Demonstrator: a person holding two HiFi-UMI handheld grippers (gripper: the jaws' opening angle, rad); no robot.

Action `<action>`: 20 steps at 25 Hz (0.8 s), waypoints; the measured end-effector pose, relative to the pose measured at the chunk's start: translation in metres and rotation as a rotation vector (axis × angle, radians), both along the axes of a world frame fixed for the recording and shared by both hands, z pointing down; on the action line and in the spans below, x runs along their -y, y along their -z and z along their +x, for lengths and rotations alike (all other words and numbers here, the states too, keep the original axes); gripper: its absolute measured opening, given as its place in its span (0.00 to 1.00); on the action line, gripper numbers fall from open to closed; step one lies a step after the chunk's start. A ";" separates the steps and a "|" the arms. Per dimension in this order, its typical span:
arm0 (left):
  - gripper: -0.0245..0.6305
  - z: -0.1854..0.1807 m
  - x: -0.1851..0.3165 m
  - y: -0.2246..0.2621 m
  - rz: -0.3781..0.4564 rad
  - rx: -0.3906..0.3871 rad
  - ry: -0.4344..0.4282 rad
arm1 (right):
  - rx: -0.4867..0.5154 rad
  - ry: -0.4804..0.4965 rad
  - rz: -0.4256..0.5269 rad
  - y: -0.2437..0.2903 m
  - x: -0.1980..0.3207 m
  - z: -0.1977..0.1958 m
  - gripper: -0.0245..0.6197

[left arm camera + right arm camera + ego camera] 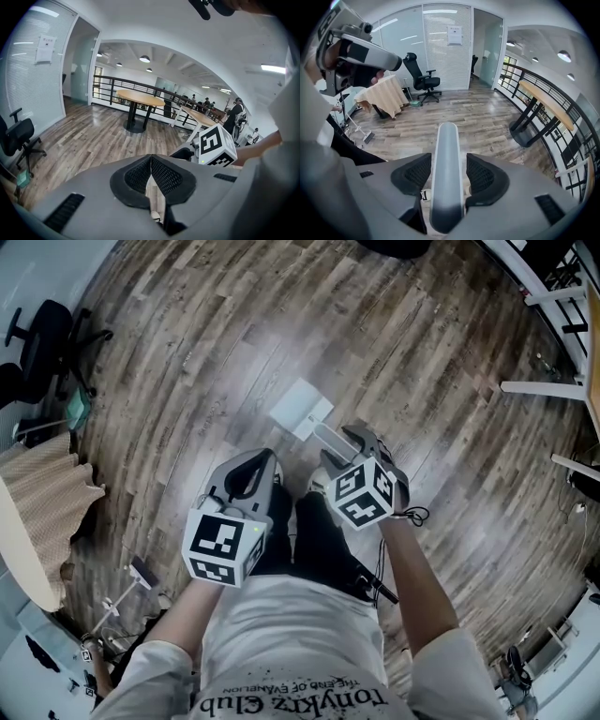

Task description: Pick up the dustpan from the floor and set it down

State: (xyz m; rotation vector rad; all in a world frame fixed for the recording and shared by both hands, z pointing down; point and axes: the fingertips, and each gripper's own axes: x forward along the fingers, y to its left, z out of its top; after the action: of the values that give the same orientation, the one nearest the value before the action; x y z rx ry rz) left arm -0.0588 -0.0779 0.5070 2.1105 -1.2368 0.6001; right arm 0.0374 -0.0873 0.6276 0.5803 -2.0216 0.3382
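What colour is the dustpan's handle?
The dustpan handle is light grey; it shows best in the right gripper view.

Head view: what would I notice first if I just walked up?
Two black-and-white cubes stand out mid-picture, one on the left claw and one on the right claw. The right claw is open around the grey handle of the white dustpan on the wooden floor. The left claw is shut and empty.

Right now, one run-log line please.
left gripper: shut, empty | right gripper: open, dustpan handle between jaws, ungripped | dustpan: on floor
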 end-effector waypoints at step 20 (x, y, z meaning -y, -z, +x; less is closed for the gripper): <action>0.07 -0.015 -0.007 -0.012 -0.056 -0.038 0.048 | -0.092 0.103 0.048 -0.020 0.002 -0.010 0.13</action>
State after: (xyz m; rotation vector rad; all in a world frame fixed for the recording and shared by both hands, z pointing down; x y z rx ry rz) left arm -0.0737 -0.0705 0.5190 2.0316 -1.2318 0.5649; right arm 0.0278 -0.0889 0.6479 0.5097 -1.9672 0.1978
